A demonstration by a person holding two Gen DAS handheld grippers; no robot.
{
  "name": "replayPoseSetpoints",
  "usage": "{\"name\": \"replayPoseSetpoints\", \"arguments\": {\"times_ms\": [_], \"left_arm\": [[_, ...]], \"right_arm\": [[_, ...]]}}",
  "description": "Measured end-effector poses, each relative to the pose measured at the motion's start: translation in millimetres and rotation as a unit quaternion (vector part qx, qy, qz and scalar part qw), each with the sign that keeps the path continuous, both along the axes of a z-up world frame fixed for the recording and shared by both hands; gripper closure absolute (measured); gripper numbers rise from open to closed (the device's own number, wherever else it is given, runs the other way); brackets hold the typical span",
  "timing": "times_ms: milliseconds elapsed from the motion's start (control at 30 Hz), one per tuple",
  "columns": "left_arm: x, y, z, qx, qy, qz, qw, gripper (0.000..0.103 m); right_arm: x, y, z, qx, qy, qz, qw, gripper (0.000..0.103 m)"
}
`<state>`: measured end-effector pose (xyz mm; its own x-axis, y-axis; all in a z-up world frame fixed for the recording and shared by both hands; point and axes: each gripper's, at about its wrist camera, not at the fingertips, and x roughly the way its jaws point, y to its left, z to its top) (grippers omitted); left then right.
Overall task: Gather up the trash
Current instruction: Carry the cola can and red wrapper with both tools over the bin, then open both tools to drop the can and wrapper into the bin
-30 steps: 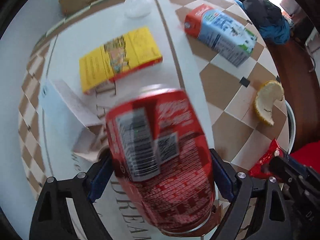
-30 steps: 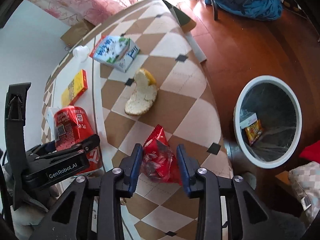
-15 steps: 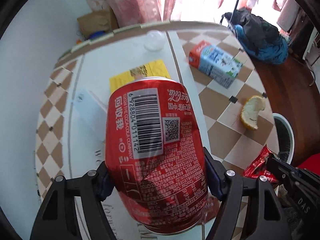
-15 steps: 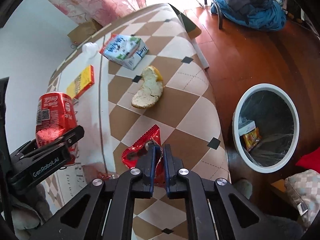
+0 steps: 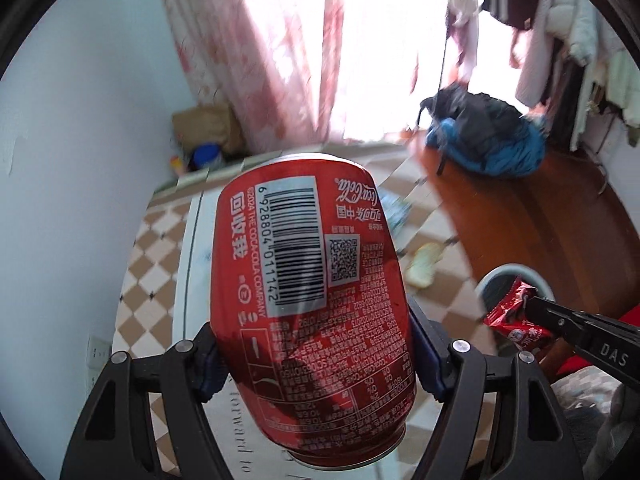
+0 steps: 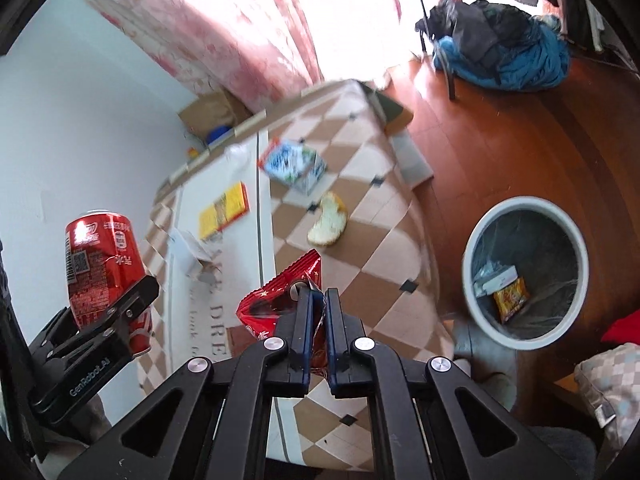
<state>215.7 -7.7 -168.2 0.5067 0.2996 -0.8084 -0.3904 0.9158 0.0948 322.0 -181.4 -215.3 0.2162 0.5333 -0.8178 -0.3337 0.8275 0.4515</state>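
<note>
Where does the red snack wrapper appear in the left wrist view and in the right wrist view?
Left wrist view: the red snack wrapper is at the right edge, pinched by the right gripper, in front of the white bin.
Right wrist view: the wrapper is at lower centre, just ahead of the shut fingers.
Shared landmark: the red can.

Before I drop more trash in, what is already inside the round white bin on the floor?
Inside the round white bin, lined with a clear bag, lie a yellow-orange snack packet and a white box. Anything beneath them is hidden.
</note>
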Motion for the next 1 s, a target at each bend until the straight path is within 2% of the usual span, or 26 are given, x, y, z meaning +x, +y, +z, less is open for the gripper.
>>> {"name": "replayPoseSetpoints", "arguments": {"times_ms": [100, 200, 300, 400, 500, 533, 600, 767, 833, 967, 1000], "left_arm": [[10.7, -27.1, 23.8, 0.0, -0.028, -0.027, 0.9992, 0.031], [26.6, -54.6, 35.6, -0.01, -0.042, -0.057, 0.9974, 0.031], [48.4, -86.5, 36.4, -0.023, -0.048, -0.092, 0.9943, 0.031], [77.3, -122.7, 22.4, -0.044, -0.04, -0.128, 0.99, 0.031], [112.4, -149.7, -6.9, -0.085, -0.01, -0.158, 0.9838, 0.031], [126.6, -158.1, -24.2, -0.107, 0.012, -0.169, 0.9797, 0.031], [142.0, -170.3, -45.7, -0.128, 0.036, -0.178, 0.9751, 0.031], [194.4, -188.1, -121.0, -0.196, 0.127, -0.201, 0.9514, 0.031], [208.6, -191.5, -143.5, -0.209, 0.155, -0.204, 0.9438, 0.03], [231.9, -198.5, -176.9, -0.212, 0.197, -0.196, 0.9371, 0.029], [238.4, -198.0, -184.3, -0.213, 0.205, -0.192, 0.936, 0.024]], "right_arm": [[7.4, -35.0, 20.1, 0.011, -0.013, -0.022, 1.0, 0.097], [17.0, -74.5, 32.4, 0.021, -0.02, -0.048, 0.998, 0.097], [29.7, -119.2, 34.6, 0.013, -0.027, -0.079, 0.996, 0.097], [46.7, -159.8, 24.2, -0.002, -0.02, -0.108, 0.994, 0.097], [66.5, -195.3, 1.3, -0.025, -0.004, -0.131, 0.991, 0.097], [73.4, -205.2, -8.9, -0.034, 0.005, -0.136, 0.99, 0.097], [88.2, -223.6, -34.3, -0.046, 0.028, -0.144, 0.988, 0.097], [119.5, -245.8, -104.4, -0.079, 0.084, -0.154, 0.981, 0.097], [127.6, -248.8, -129.3, -0.088, 0.102, -0.153, 0.979, 0.097], [142.6, -255.9, -176.1, -0.104, 0.135, -0.155, 0.973, 0.097], [145.2, -256.6, -185.5, -0.104, 0.143, -0.154, 0.972, 0.097]]}}
